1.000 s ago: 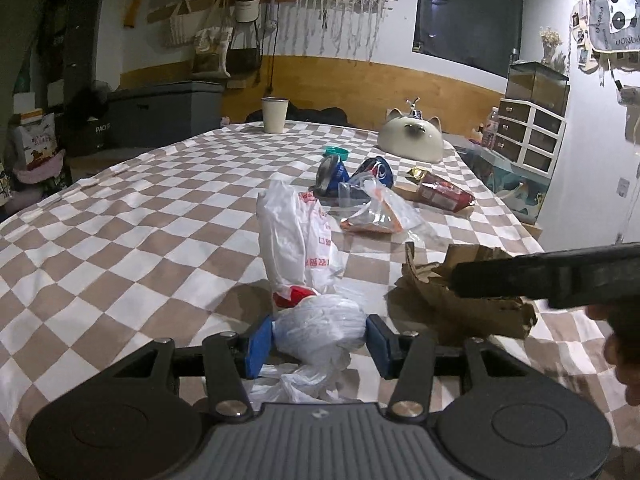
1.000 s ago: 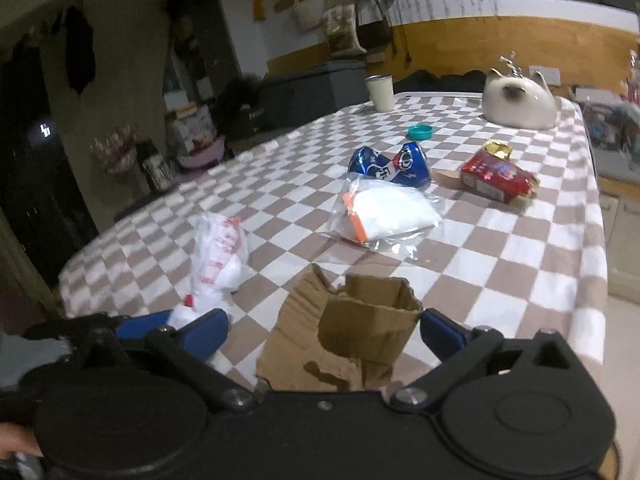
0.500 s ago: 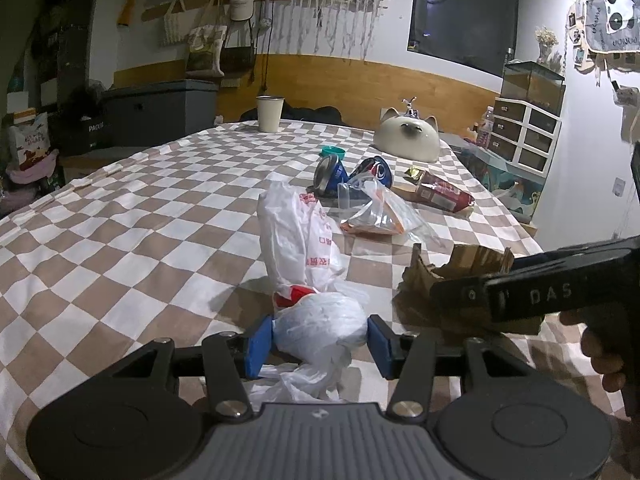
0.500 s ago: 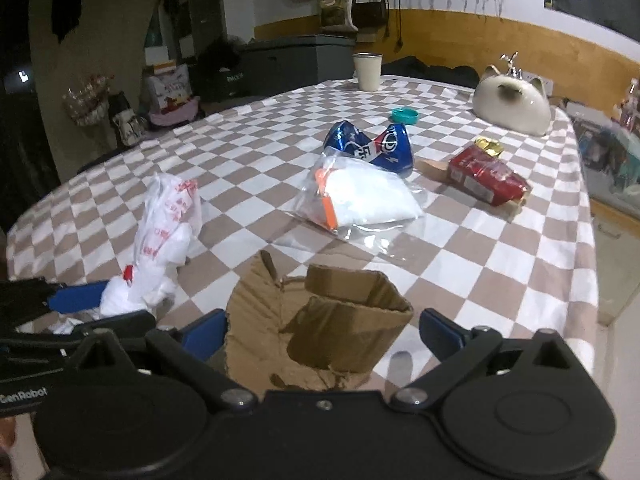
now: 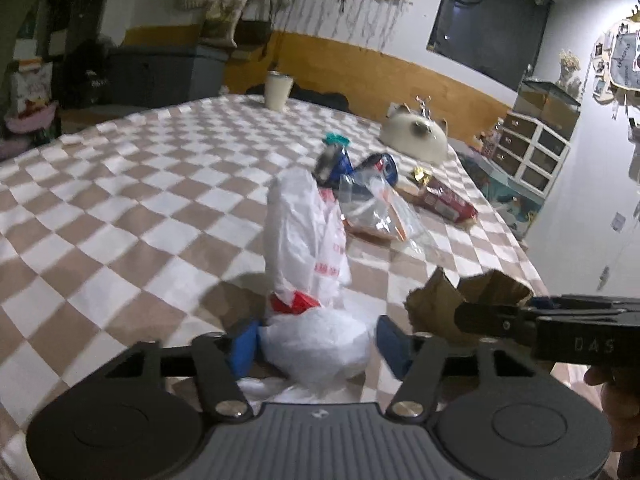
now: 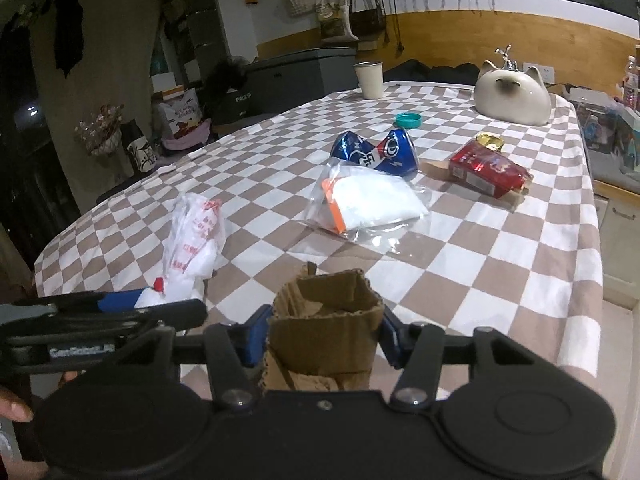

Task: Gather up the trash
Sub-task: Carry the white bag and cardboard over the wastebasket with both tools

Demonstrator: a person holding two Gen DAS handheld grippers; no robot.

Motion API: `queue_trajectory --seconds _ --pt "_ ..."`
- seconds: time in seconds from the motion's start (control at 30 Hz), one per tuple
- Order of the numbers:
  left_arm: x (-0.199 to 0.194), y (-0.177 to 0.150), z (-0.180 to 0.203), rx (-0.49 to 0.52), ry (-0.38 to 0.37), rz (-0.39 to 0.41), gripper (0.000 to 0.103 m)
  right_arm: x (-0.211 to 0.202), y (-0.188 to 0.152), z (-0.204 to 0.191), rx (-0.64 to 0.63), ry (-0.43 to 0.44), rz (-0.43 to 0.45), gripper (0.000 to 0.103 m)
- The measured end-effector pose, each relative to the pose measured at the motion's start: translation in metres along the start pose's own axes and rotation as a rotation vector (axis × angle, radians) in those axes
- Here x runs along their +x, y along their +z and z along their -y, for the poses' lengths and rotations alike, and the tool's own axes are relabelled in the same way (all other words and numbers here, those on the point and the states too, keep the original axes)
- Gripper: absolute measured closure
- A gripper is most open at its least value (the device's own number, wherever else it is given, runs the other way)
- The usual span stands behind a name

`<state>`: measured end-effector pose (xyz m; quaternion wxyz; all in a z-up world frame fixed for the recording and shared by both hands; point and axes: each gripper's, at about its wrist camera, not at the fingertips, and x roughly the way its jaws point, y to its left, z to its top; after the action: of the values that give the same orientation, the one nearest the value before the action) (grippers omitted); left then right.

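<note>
Right wrist view: right gripper (image 6: 323, 339) jaws just closed in, blue pads now pressing both sides of the torn cardboard piece (image 6: 326, 336), near table edge.
Left gripper (image 5: 318, 342): jaws just easing apart; white plastic bag (image 5: 310, 280) sits btwn pads, left pad touching, right pad w/ a gap, so not gripped.
Rest of trash: crushed blue can (image 6: 376, 152), clear zip bag (image 6: 368, 204), red packet (image 6: 488, 170) farther back on checkered tablecloth (image 6: 500, 264).

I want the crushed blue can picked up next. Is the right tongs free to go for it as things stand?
Probably not yet: the right tongs have just been closing on the cardboard. The can lies farther off, behind the clear bag.
</note>
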<state>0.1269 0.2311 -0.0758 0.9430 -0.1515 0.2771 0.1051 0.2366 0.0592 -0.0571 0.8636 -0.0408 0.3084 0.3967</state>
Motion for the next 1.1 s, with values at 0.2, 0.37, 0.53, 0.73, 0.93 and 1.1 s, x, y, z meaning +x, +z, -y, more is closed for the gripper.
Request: queue_trajectory --seconds 0.2,0.37,0.53,0.73,0.93,1.1 --pt "-0.01 -0.002 0.006 0.007 0.003 0.02 0.048 -0.012 -0.005 -0.001 -0.001 0.003 0.01 0.047" --pt "-0.026 0.0 0.015 0.019 0.005 0.053 0.048 -0.029 -0.009 -0.001 0.007 -0.02 0.044 0.047" --pt "-0.04 0.001 0.028 0.048 0.022 0.08 0.048 -0.052 -0.014 0.002 0.022 -0.058 0.091 0.047" --pt "-0.059 -0.002 0.046 0.075 0.01 0.106 0.048 -0.083 -0.023 0.005 0.019 -0.09 0.142 0.047" --pt "-0.076 -0.006 0.07 0.108 -0.015 0.135 0.048 -0.115 -0.032 0.014 0.024 -0.122 0.189 0.047" --pt "-0.084 -0.012 0.09 0.13 -0.043 0.147 0.048 -0.14 -0.044 0.026 0.046 -0.156 0.218 0.047"
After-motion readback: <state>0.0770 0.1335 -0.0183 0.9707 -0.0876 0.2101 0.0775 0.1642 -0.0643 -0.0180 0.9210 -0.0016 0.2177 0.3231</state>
